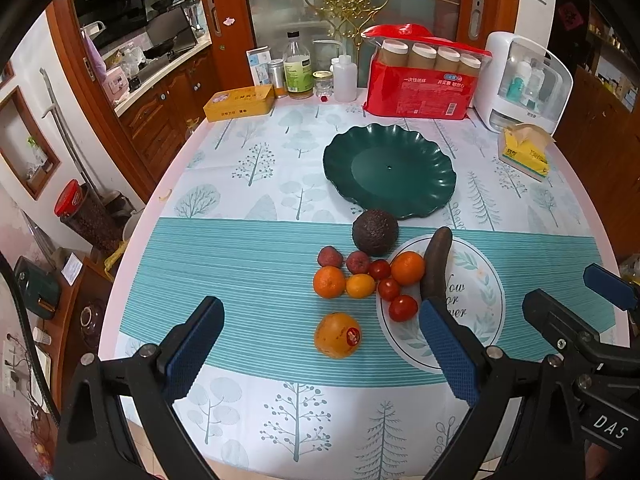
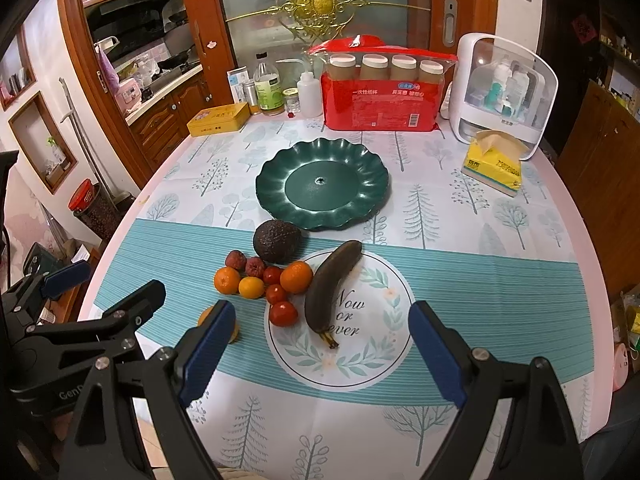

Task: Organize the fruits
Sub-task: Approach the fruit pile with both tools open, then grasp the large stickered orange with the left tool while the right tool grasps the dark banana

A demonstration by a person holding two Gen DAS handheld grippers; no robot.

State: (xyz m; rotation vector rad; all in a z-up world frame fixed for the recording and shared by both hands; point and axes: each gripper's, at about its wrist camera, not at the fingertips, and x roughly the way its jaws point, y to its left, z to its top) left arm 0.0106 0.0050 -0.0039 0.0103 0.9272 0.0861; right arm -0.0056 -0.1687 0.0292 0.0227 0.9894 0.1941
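Left wrist view: the left gripper (image 1: 320, 332) hovers with its jaws spread wide and empty above a table (image 1: 248, 184). An orange (image 1: 338, 335) with a red sticker lies between its fingers. Farther off sits a cluster of mandarins (image 1: 329, 281), tomatoes (image 1: 403, 308), lychees (image 1: 330, 257), an avocado (image 1: 375, 232) and a dark banana (image 1: 436, 266). Beyond them stands an empty green plate (image 1: 436, 184).

Right wrist view: the right gripper (image 2: 322, 342) is likewise spread wide, holding nothing, its fingers flanking the banana's (image 2: 331, 288) stem end. The plate (image 2: 276, 196) lies behind the avocado (image 2: 277, 241).
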